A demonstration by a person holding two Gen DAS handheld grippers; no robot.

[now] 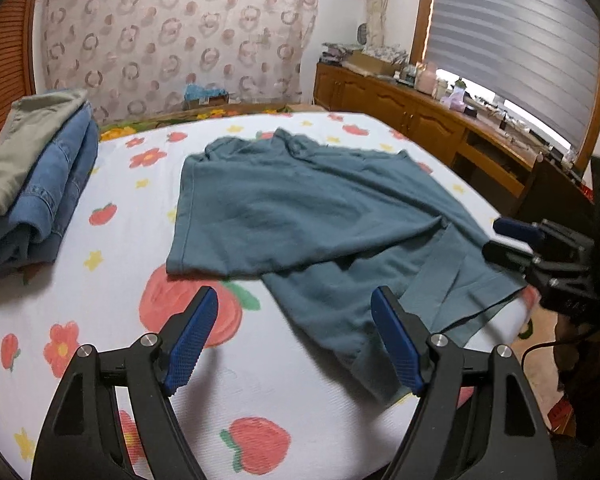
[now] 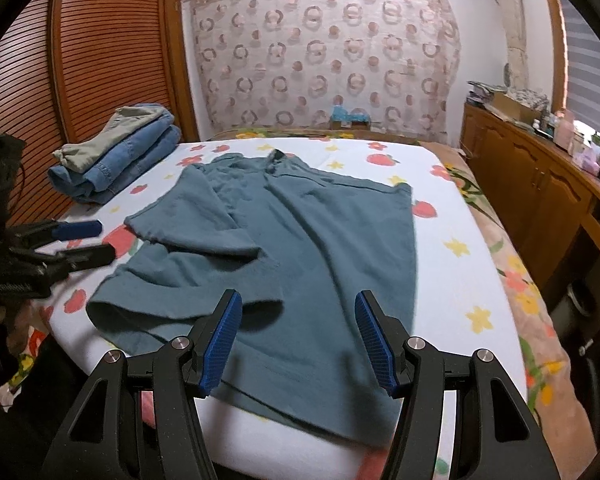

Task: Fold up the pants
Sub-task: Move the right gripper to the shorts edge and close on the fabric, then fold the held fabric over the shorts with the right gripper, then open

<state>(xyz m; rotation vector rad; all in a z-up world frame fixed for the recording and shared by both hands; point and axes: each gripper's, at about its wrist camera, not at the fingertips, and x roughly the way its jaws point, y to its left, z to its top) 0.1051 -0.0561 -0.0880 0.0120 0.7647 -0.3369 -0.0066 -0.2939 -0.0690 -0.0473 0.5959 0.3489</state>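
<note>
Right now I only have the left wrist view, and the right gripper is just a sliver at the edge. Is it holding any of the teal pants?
Observer: No. In the right wrist view the right gripper is open with nothing between its pads. It hovers over the near end of the pants.
Operator: Which end is the waistband?
Observer: Probably the far end. The right wrist view shows a small dark label at that edge, and your view doesn't make it out.
</note>
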